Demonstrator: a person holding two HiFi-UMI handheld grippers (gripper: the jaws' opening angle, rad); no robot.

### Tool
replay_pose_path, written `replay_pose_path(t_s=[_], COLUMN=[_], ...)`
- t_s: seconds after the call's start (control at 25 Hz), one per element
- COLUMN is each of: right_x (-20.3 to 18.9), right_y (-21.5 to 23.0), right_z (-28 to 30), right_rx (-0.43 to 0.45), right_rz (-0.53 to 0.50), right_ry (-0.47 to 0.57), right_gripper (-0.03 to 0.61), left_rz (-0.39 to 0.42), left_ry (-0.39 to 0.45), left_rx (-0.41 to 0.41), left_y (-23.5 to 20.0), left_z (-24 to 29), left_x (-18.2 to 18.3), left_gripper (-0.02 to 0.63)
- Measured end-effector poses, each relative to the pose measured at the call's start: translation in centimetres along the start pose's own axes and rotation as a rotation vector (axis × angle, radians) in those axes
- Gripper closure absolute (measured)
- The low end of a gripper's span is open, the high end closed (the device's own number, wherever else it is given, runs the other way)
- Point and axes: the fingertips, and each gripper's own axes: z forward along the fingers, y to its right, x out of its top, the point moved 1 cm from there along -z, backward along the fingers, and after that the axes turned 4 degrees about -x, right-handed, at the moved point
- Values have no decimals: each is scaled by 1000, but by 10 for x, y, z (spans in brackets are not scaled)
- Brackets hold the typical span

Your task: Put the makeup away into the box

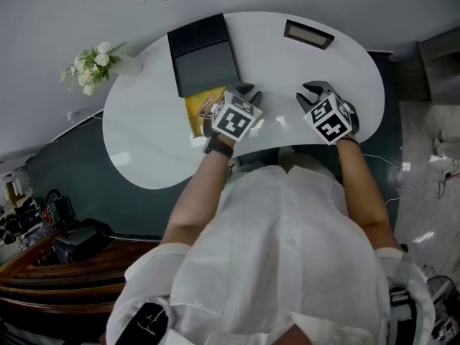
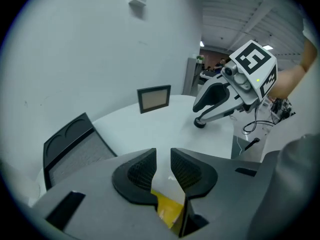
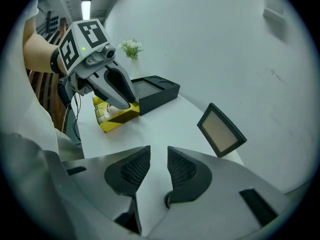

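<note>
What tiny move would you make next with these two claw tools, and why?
Probably lower the left gripper toward the yellow tray: its jaws stand apart and empty just above it, the black box lies open beside it, and the right gripper is empty too.

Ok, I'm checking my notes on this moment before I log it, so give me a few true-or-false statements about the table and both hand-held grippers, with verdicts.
1. The right hand-held gripper holds a makeup item. False: its jaws stand apart with nothing between them.
2. A black box sits on the white table beside a yellow tray. True.
3. In the head view, the flowers stand at the table's right end. False: they are at its left edge.
4. The left hand-held gripper has its jaws apart and empty. True.
5. The small frame lies inside the black box. False: it stands on the table, apart from the box.
</note>
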Motion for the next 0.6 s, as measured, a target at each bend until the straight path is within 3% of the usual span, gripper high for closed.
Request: replay_pose_path(t_s=[0.28,0.6], right_x=[-62,-111], right_y=[15,19], right_z=[-11,-2], right_rx=[-4,6], right_rz=[26,18], right_ry=[-82,-151], right_gripper=[474,474], left_rz=[40,44], left_ry=[-21,-56], left_rx=[-91,-129], left_y=[50,76], left_z=[44,71], left_x=[23,27], left_gripper=[517,517])
